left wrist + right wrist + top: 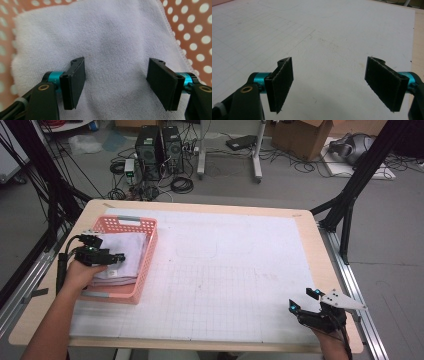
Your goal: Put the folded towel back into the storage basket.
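A folded white towel (122,255) lies inside the pink perforated basket (130,224) at the table's left. My left gripper (117,258) hovers just over that towel (115,37), jaws wide apart with only cloth showing beneath the gap; nothing is pinched between its pads (75,82). At the front right corner of the table, my right gripper (303,300) stands open above the bare gridded mat (324,37), its pads (280,85) empty.
The white gridded mat (225,270) covers most of the wooden table (320,250). The basket's pink wall (197,27) rises around the towel. Black frame posts stand at both table sides; computers, cables and boxes lie on the floor beyond.
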A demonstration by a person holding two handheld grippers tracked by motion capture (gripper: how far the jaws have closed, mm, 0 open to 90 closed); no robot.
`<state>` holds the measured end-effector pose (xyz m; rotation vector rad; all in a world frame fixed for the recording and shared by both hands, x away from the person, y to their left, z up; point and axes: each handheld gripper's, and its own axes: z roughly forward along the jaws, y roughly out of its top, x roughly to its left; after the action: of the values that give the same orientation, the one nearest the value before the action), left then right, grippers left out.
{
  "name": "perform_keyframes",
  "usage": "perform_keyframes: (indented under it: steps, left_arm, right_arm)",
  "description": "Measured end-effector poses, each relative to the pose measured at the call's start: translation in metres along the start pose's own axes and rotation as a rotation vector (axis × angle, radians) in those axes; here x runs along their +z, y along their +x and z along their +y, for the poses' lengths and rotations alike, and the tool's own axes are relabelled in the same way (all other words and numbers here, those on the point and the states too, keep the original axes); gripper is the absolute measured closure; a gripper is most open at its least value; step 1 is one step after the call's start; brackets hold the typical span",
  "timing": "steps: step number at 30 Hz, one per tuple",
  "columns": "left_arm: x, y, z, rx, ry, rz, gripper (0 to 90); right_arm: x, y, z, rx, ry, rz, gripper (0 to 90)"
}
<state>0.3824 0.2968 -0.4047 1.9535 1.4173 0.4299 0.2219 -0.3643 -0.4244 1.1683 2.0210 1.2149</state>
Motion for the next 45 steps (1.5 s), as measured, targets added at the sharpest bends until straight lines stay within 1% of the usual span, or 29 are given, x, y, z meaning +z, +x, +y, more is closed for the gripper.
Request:
perform_keyframes:
  steps: [1,3,4,7,8,9,10,12,15,16,17,18,19,20,22,23,24,25,28,29,32,34,35,36,38,39,40,43,45]
  left_arm:
    - [0.000,0.000,0.000,-0.007,-0.010,-0.005,31.4]
    - [-0.005,0.001,0.001,-0.021,-0.050,-0.016,31.8]
    - [-0.009,0.001,0.002,-0.026,-0.081,-0.022,32.5]
    - [-0.022,-0.002,0.003,-0.042,-0.202,-0.049,32.0]
    - [-0.026,-0.004,0.003,-0.046,-0.250,-0.055,31.1]
    - [-0.030,-0.008,0.003,-0.052,-0.300,-0.064,29.6]
    - [-0.034,-0.014,0.004,-0.043,-0.356,-0.077,27.9]
    - [-0.039,-0.023,0.005,-0.028,-0.421,-0.090,24.3]
    - [-0.047,-0.042,0.008,0.006,-0.523,-0.133,21.1]
    - [-0.049,-0.046,0.008,0.011,-0.547,-0.149,17.0]
    - [-0.051,-0.053,0.009,0.021,-0.578,-0.187,15.9]
    - [-0.052,-0.058,0.009,0.028,-0.588,-0.205,16.0]
    - [-0.053,-0.067,0.010,0.045,-0.596,-0.231,16.1]
    - [-0.054,-0.075,0.010,0.063,-0.601,-0.248,16.1]
    - [-0.054,-0.088,0.010,0.089,-0.605,-0.287,16.1]
    - [-0.054,-0.098,0.010,0.103,-0.608,-0.311,16.1]
    - [-0.054,-0.104,0.009,0.108,-0.610,-0.320,16.1]
    - [-0.053,-0.113,0.009,0.121,-0.617,-0.345,16.1]
    - [-0.052,-0.135,0.005,0.149,-0.632,-0.385,16.2]
    - [-0.051,-0.141,0.003,0.160,-0.635,-0.393,16.2]
    - [-0.045,-0.165,-0.006,0.199,-0.627,-0.431,16.3]
    - [-0.041,-0.177,-0.012,0.211,-0.618,-0.454,16.4]
    - [-0.038,-0.184,-0.015,0.228,-0.612,-0.452,16.5]
    - [-0.035,-0.191,-0.019,0.257,-0.608,-0.453,16.7]
    - [-0.030,-0.199,-0.025,0.260,-0.598,-0.464,17.7]
    - [-0.026,-0.203,-0.028,0.272,-0.591,-0.460,17.7]
    - [-0.024,-0.206,-0.031,0.275,-0.589,-0.463,17.7]
    - [-0.018,-0.209,-0.038,0.271,-0.575,-0.464,17.9]
    - [-0.013,-0.211,-0.042,0.279,-0.556,-0.458,17.9]
  right_arm:
    - [0.000,0.000,0.000,0.000,0.001,0.000,21.9]
    - [0.000,0.000,0.000,0.000,0.001,0.001,21.9]
    - [0.000,0.000,0.000,0.001,0.002,0.001,21.9]
    - [0.000,0.000,0.000,-0.002,-0.001,-0.001,21.9]
    - [0.000,0.000,0.000,0.001,-0.001,0.001,21.9]
    - [0.001,0.000,0.001,-0.002,0.000,0.002,22.0]
    - [0.002,0.000,0.001,0.002,-0.003,0.004,21.9]
    - [0.003,0.000,0.002,0.001,-0.003,0.003,21.9]
    - [0.005,0.001,0.003,0.001,-0.001,0.009,21.9]
    - [0.005,0.002,0.003,-0.001,-0.001,0.009,21.9]
    - [0.005,0.002,0.003,-0.002,-0.001,0.008,21.9]
    - [0.005,0.002,0.004,-0.003,-0.004,0.007,21.9]
    - [0.005,0.002,0.004,-0.002,-0.005,0.008,21.9]
    - [0.006,0.002,0.004,0.005,-0.006,0.009,21.9]
    - [0.006,0.001,0.004,0.005,-0.008,0.010,21.9]
    - [0.006,0.001,0.003,0.009,-0.005,0.011,21.9]
    - [0.006,0.001,0.003,0.012,-0.006,0.013,21.9]
    - [0.006,0.001,0.003,0.013,-0.008,0.014,21.9]
    - [0.006,0.000,0.003,0.017,-0.011,0.016,21.9]
    - [0.006,0.000,0.004,0.020,-0.012,0.016,21.8]
    - [0.007,-0.001,0.003,0.020,-0.013,0.017,21.8]
    - [0.007,-0.001,0.003,0.017,-0.011,0.018,21.9]
    - [0.006,-0.001,0.004,0.013,-0.011,0.018,21.8]
    - [0.006,0.000,0.004,0.015,-0.009,0.019,21.9]
    - [0.005,0.001,0.004,0.004,-0.011,0.018,21.9]
    - [0.004,0.002,0.005,0.005,-0.011,0.017,21.9]
    - [0.004,0.003,0.005,0.000,-0.012,0.017,21.8]
    - [0.003,0.004,0.005,0.010,-0.011,0.017,21.9]
    - [0.003,0.005,0.005,0.005,-0.011,0.019,21.8]
